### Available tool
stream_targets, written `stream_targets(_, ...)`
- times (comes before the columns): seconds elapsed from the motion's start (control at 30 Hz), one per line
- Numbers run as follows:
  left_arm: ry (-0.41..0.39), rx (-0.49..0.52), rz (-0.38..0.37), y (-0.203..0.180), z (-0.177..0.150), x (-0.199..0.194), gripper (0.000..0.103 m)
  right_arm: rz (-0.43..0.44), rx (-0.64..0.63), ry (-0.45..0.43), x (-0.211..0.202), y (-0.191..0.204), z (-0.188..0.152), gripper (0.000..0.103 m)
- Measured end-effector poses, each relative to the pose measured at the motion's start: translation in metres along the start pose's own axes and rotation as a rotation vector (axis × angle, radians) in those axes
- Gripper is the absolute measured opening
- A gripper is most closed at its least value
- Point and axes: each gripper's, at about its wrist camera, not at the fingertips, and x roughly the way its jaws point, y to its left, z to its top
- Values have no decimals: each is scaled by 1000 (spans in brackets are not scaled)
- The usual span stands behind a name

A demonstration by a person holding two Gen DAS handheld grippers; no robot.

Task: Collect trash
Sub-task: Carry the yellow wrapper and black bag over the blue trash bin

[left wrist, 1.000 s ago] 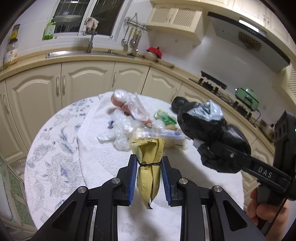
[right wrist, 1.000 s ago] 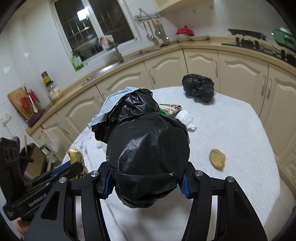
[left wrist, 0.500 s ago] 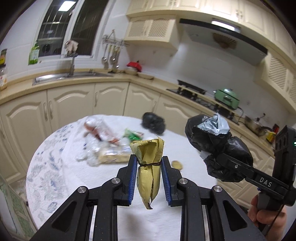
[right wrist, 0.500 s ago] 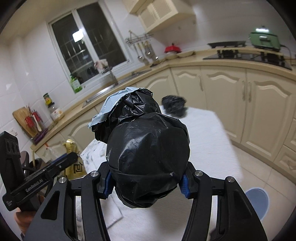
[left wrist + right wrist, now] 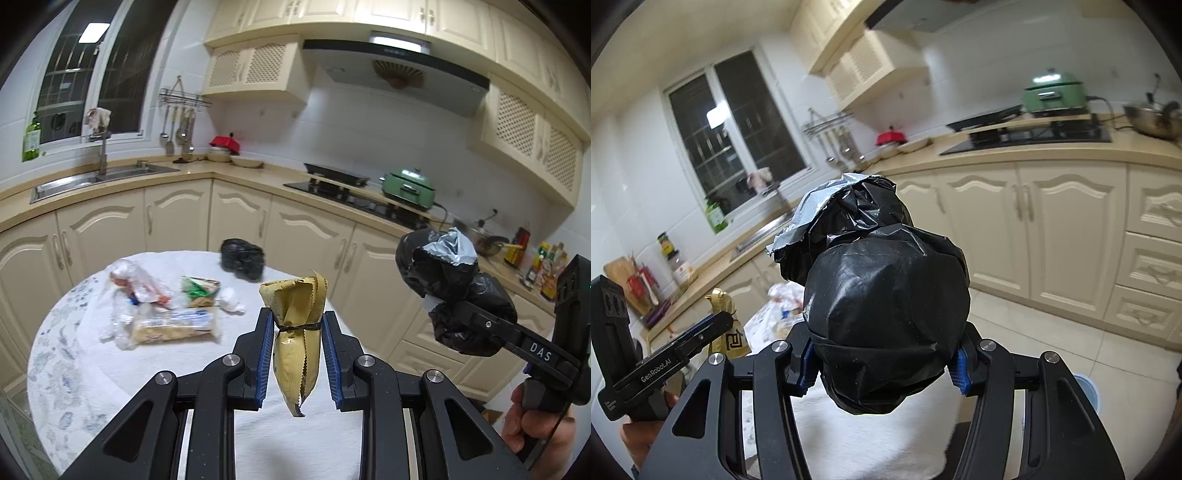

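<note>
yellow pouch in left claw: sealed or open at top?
Tied shut, not open: a dark band cinches the yellow pouch at its neck, between the left claw's pads. Whether the crumpled top is sealed: cannot tell.

Both units are matte black two-finger frames with silver screw heads at the pivots and ribbed blue pads (image 5: 263,354) inside the fingers. The right gripper (image 5: 480,325) carries white "DAS" lettering; the left gripper (image 5: 701,332) reads "GenRobot.AI".
</note>
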Motion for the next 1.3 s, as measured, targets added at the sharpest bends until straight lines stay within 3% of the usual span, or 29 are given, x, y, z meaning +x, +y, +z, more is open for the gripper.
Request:
stream_targets(0.37, 45, 101, -125, -90, -1, 35, 22, -147, 98, -58, -52, -80, -1, 56)
stream_targets(0.67, 143, 161, -222, -160, -12, 106, 22, -276, 185, -46, -68, -149, -15, 56)
stream_targets(1.3, 404, 209, -303, -262, -31, 335, 22, -424, 398, 78, -31, -279, -70, 56)
